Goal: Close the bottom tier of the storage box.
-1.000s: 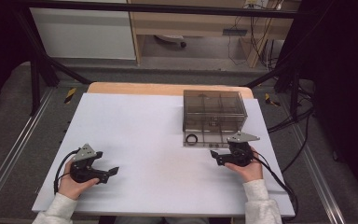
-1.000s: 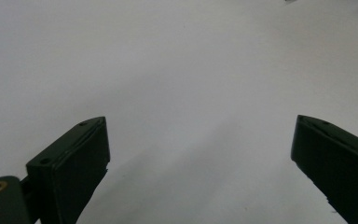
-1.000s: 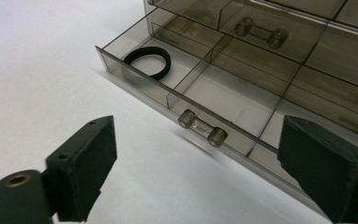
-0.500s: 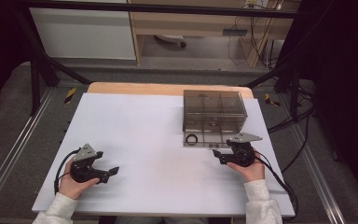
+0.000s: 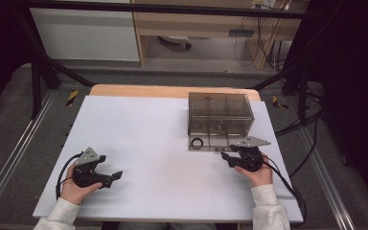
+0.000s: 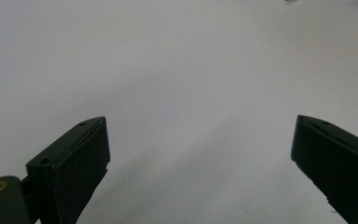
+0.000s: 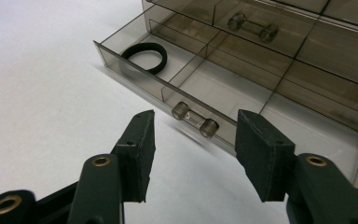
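White surface (image 5: 163,143) carries a smoked plastic drawer box (image 5: 220,112) at back right; its bottom drawer (image 7: 242,93) is pulled out, a black hair band (image 7: 145,57) lying in the left compartment. Right gripper (image 7: 193,154) is parked just in front of the drawer, the clear bar handle (image 7: 195,120) seen between and just beyond the jaw tips. Jaws have just been closing from wide to roughly half spread; nothing is pinched, handle not touched yet. Hand position unchanged against the earlier high views. Judged: handle grasp is being set up, to push or pull the drawer. Left gripper (image 5: 106,175) is rested at front left, jaws spread wide over bare surface, idle.
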`<state>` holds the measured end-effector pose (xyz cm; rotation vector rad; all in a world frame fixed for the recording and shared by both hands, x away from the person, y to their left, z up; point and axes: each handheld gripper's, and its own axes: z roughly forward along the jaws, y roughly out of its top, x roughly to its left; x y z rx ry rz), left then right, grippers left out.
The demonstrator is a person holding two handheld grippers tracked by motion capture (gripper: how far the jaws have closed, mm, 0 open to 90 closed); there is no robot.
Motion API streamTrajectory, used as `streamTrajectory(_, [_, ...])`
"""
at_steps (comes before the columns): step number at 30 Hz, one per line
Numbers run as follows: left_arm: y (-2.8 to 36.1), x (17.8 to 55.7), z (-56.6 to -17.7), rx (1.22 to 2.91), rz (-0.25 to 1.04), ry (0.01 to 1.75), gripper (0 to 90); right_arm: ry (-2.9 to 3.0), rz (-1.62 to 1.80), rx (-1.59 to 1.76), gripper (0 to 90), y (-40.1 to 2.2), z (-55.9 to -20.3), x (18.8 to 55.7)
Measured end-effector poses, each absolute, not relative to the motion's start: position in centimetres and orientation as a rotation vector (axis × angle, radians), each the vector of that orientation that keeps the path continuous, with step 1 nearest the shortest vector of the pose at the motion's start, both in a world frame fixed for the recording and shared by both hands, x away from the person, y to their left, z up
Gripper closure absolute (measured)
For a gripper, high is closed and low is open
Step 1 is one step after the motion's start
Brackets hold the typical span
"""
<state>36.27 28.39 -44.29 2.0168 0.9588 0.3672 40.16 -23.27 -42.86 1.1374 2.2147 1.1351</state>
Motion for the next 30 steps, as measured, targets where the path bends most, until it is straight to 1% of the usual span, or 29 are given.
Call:
streamTrajectory(2, [28.36,36.30,-44.26,2.022,0.368,0.954,4.2,2.218,1.133,1.144,52.7,-23.35,-42.89,40.16])
streamTrajectory(3, [28.33,36.30,-44.25,2.022,0.368,0.953,4.2,2.218,1.129,1.149,55.9,-23.40,-42.95,40.17])
streamTrajectory(5, [28.33,36.31,-44.26,2.022,0.366,0.952,4.2,2.219,1.128,1.150,56.9,-23.43,-42.98,40.18])
streamTrajectory(9, [28.38,36.26,-44.24,2.017,0.368,0.955,4.2,2.219,1.124,1.164,63.1,-23.58,-43.07,40.16])
streamTrajectory(12, [28.37,36.26,-44.23,2.018,0.369,0.954,4.2,2.221,1.123,1.168,64.9,-23.68,-43.14,40.21])
streamTrajectory(22, [28.37,36.27,-44.26,2.018,0.367,0.953,4.2,2.227,1.092,1.187,77.2,-23.97,-43.55,40.38])
streamTrajectory(30, [28.37,36.25,-44.29,2.022,0.366,0.953,4.2,2.236,1.054,1.185,84.3,-23.83,-43.85,40.62])
